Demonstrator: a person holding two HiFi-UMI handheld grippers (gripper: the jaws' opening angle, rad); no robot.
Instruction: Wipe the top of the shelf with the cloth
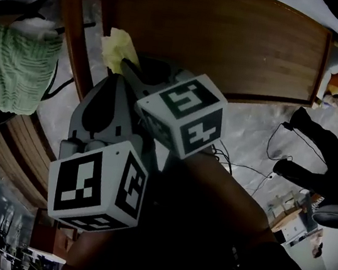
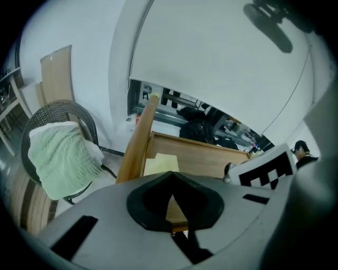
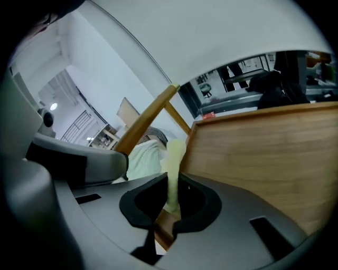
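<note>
At the edge of the brown wooden shelf (image 3: 253, 153) — right gripper (image 3: 170, 185) pinching the pale yellow cloth (image 3: 174, 158); left gripper (image 2: 171, 182) alongside, jaws pressed together, empty.

The place looks like an office or lab workroom. Loose cables (image 1: 269, 141) trail over a pale, stone-patterned floor (image 1: 253, 122). Plain white walls (image 2: 211, 47) rise behind a wooden shelf (image 1: 216, 37). A wicker chair (image 2: 66, 105) carries a green towel (image 2: 60, 158), and cluttered desks (image 2: 211, 118) show in the background.
</note>
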